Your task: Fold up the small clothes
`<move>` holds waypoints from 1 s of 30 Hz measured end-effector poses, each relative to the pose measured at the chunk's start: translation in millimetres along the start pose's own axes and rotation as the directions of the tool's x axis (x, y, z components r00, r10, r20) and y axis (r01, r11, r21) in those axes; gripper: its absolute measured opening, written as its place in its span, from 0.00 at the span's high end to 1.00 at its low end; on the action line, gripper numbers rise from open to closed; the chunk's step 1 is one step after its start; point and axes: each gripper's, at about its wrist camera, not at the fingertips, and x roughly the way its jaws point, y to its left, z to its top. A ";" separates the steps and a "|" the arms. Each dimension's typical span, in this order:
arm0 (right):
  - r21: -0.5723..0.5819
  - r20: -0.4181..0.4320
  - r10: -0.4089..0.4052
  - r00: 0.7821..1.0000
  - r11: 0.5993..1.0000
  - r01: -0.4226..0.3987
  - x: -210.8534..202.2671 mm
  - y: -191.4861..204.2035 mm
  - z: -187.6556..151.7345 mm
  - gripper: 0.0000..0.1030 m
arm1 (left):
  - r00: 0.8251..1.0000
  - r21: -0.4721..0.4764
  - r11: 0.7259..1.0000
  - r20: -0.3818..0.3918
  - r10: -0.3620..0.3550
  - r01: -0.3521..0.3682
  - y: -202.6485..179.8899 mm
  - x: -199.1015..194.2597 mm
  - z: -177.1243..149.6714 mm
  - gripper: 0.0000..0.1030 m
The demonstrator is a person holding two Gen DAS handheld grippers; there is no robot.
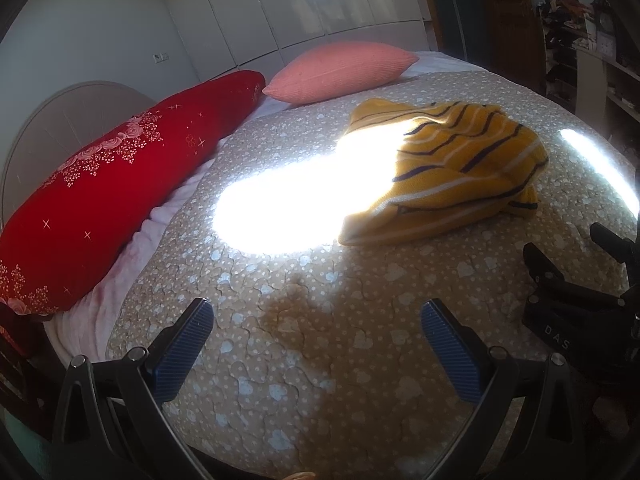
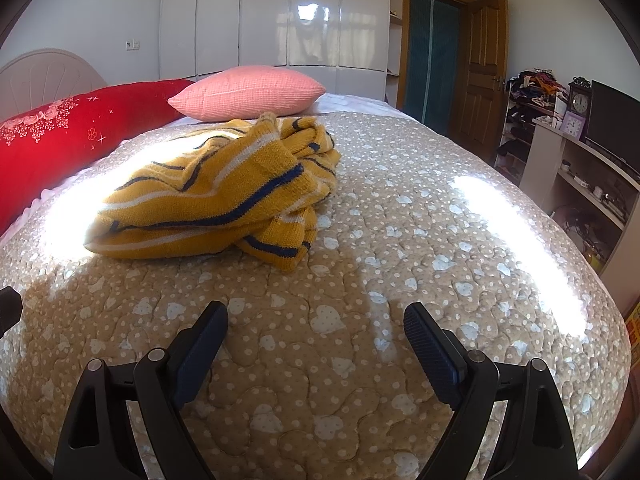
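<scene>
Both tools, left tool [image 1: 316, 320] and right tool [image 2: 316, 322], hover spread wide and empty over the bed [image 2: 400, 240]; beyond, the yellow striped sweater [image 2: 224, 196] lies bunched, perhaps loosely folded

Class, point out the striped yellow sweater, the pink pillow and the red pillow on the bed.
striped yellow sweater [image 2: 224, 204]: right wrist view, on its crumpled knit body.
pink pillow [image 2: 248, 94]: right wrist view, centre of its front face.
red pillow [image 1: 120, 184]: left wrist view, on the plain red middle.
</scene>
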 end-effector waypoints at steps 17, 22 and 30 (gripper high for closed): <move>-0.001 -0.001 -0.001 1.000 1.000 0.001 -0.1 0.8 0.1 0.10 | 1.000 -0.006 1.000 -0.019 -0.002 0.002 0.8 5.0 -1.1 0.00; 0.000 0.000 0.000 1.000 1.000 0.000 -0.2 0.8 0.1 0.10 | 1.000 -0.004 1.000 -0.025 -0.002 0.002 0.4 6.7 -1.7 0.00; -0.004 -0.001 0.001 1.000 1.000 -0.001 -0.1 1.1 0.1 0.10 | 1.000 -0.008 1.000 -0.030 -0.003 0.003 0.4 8.3 -3.3 0.00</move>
